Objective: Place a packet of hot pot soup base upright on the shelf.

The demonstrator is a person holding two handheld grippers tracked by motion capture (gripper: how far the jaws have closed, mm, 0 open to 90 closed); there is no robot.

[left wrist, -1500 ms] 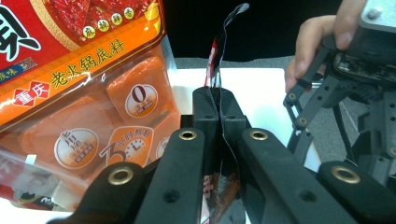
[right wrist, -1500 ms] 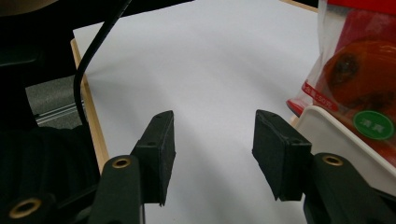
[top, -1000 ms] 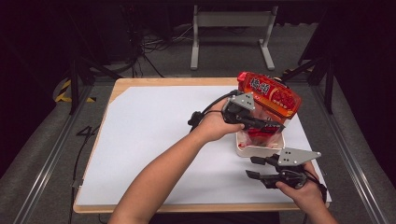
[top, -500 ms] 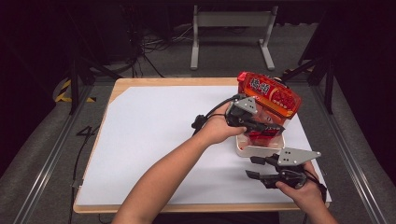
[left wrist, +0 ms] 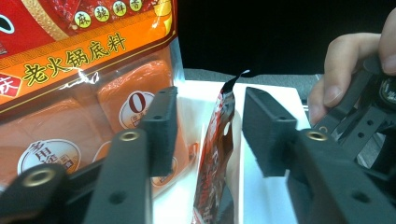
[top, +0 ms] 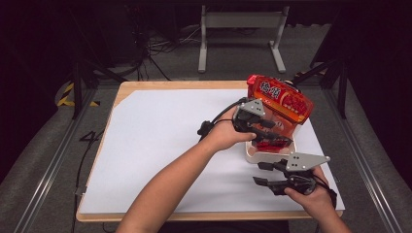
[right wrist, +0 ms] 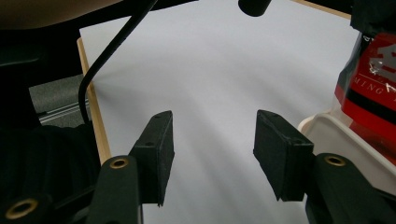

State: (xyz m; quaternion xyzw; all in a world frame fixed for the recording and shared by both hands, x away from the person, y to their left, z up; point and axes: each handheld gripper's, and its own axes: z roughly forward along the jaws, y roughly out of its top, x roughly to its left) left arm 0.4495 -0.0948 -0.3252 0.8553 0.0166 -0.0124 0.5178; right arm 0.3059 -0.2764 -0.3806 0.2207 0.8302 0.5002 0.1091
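A large red and orange hotpot-base bag (top: 284, 99) leans up out of a white container (top: 253, 154) at the table's right. My left gripper (top: 282, 136) reaches into that container. In the left gripper view its jaws stand open (left wrist: 210, 126) on either side of a thin red sachet (left wrist: 215, 154) that stands edge-on, touching neither pad; the big bag (left wrist: 70, 70) lies to the left. My right gripper (top: 257, 174) hovers open near the front right edge, its jaws (right wrist: 212, 140) empty over the white sheet.
A white sheet (top: 170, 141) covers the wooden table, bare to the left of the hands. The container's rim (right wrist: 336, 135) and a red packet (right wrist: 373, 79) show at the right of the right gripper view. The other hand and its gripper (left wrist: 369, 93) sit close on the right.
The left gripper has dipped a little lower and farther into the container. The right gripper has barely moved.
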